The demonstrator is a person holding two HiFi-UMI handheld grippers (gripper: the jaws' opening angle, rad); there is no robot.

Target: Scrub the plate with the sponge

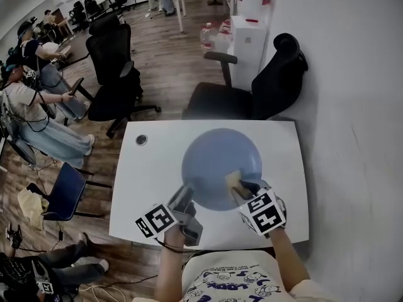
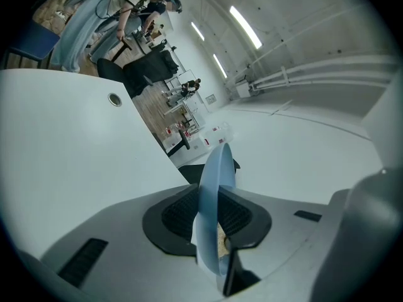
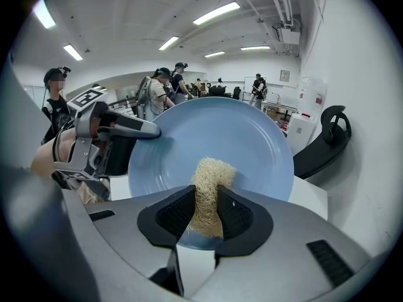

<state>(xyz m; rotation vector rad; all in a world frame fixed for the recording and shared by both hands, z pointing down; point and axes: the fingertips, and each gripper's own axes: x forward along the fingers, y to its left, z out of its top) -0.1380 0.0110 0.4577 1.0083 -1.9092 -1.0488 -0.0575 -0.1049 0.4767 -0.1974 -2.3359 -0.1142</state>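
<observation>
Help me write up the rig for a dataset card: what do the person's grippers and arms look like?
Both the left gripper and the right gripper have grey bodies, black ribbed pads and a white cube with black square markers. The person wears a white printed T-shirt; no sleeves reach the forearms.

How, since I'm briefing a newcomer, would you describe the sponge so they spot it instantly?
Find the white table, then the big blue plate over it. The sponge sits on its near-right part in the right gripper: the only pale, straw-like fibrous thing.
</observation>
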